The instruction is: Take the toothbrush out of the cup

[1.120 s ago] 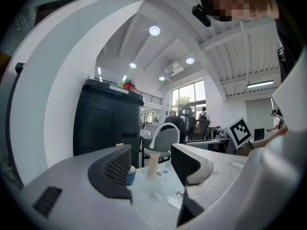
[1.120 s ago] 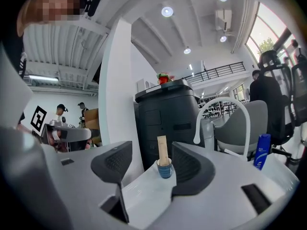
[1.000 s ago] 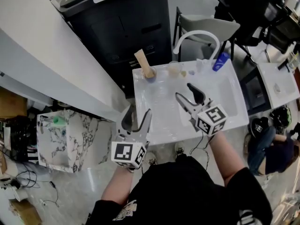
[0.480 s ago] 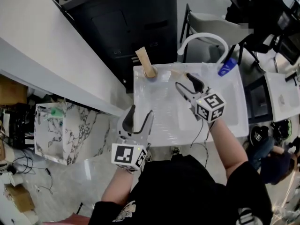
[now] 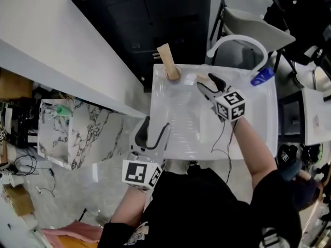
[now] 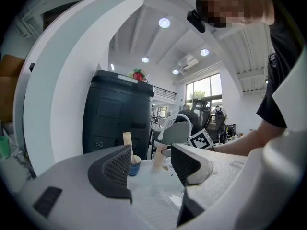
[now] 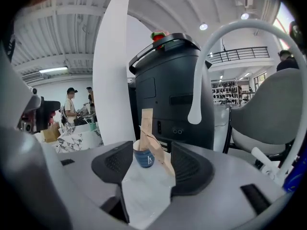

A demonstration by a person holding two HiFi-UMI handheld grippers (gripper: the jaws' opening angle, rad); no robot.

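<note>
We see a small blue cup (image 5: 172, 75) standing upright at the back left corner of the white worktop (image 5: 181, 130). The toothbrush (image 5: 167, 58), wrapped in a flat tan paper sleeve, stands in the cup. It rises well above the rim and leans slightly away from upright.

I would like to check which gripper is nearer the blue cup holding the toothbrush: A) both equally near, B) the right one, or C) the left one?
B: in the head view the right gripper reaches up near the cup, while the left gripper hangs back at the near edge of the table.
</note>
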